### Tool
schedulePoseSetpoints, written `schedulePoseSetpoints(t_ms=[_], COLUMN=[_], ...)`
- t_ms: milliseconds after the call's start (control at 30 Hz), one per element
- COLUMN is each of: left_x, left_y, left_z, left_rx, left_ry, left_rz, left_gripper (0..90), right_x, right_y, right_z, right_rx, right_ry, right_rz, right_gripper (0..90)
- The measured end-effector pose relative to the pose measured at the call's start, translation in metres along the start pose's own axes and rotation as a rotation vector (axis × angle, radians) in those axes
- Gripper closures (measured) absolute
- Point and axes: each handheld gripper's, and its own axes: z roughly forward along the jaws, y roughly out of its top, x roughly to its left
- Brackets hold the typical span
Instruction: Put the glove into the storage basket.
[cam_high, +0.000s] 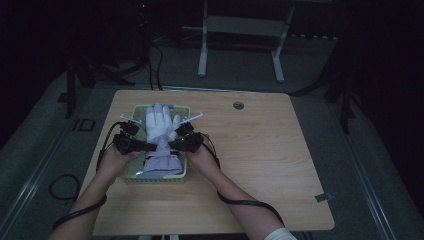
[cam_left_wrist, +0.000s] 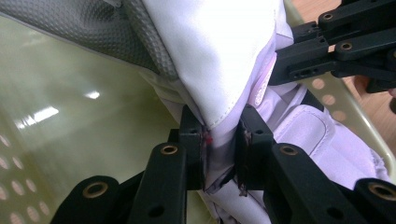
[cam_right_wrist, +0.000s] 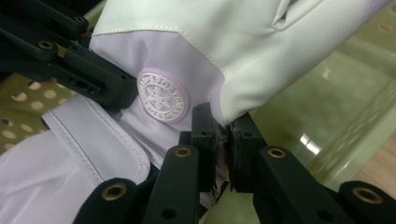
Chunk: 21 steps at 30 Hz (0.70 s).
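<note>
Step in hand, as judged: placing a glove into a basket, both grippers carrying it at the wrist. Not yet released.

Near: in the left gripper view the left gripper (cam_left_wrist: 223, 149) has its jaws clamped on a fold of the glove (cam_left_wrist: 219, 60), white fabric pinched between the pads just where the pale lilac cuff begins. In the right gripper view the right gripper (cam_right_wrist: 223, 137) is likewise closed on the glove's opposite edge, beside a round embossed badge (cam_right_wrist: 163, 96); the cuff strap (cam_right_wrist: 100, 135) lies to the left of it.

Middle: in the high view the two grippers meet from either side at the glove's narrow wrist, left gripper (cam_high: 150, 146) and right gripper (cam_high: 172, 145) close together, hands (cam_high: 114, 160) behind them.

Far: the glove (cam_high: 159, 125) lies lengthwise over the pale green perforated basket (cam_high: 181, 172), fingers pointing away from the person toward the far rim, cuff toward the near rim. Basket sits on the wooden table (cam_high: 260, 150), left of centre.

Next move calls for: opening both jaws together once the glove rests on the basket floor, then lifting straight up so the fabric does not snag. Whether it already rests there I cannot tell.
</note>
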Motion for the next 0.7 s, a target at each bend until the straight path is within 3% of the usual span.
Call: schedulePoseSetpoints(t_ms=[100,133,167,333,433,533,633,700], left_x=[0.0,0.001,0.001,0.001,0.002,-0.001,-0.005,-0.01], left_y=[0.001,0.001,0.001,0.001,0.001,0.002,0.002,0.002], left_z=[0.003,0.006,0.008,0.015,0.019,0.022,0.025,0.026], left_rx=[0.016,0.043,0.054,0.101,0.121,0.148,0.146,0.139], left_ry=[0.005,0.014,0.022,0.057,0.069,0.139,0.197,0.258], left_rz=[-0.005,-0.006,-0.006,-0.005,-0.022,-0.019,0.01,0.052], left_gripper=[75.2,75.2,74.8,73.4,69.4,58.5,49.6,43.9], right_x=[0.0,-0.001,0.0,0.0,0.004,0.006,0.007,0.009], right_y=[0.0,0.0,0.0,-0.004,-0.004,-0.003,-0.002,-0.002], right_z=[0.002,0.002,0.005,0.013,0.015,0.015,0.012,0.012], right_rx=[0.018,0.026,0.051,0.075,0.083,0.085,0.066,0.055], right_ry=[-0.004,-0.006,-0.018,-0.019,-0.043,-0.056,-0.044,-0.028], right_rz=[0.011,0.013,0.01,0.007,-0.021,-0.029,-0.035,-0.047], right_gripper=[82.4,82.2,81.6,80.8,77.9,72.1,57.5,49.8])
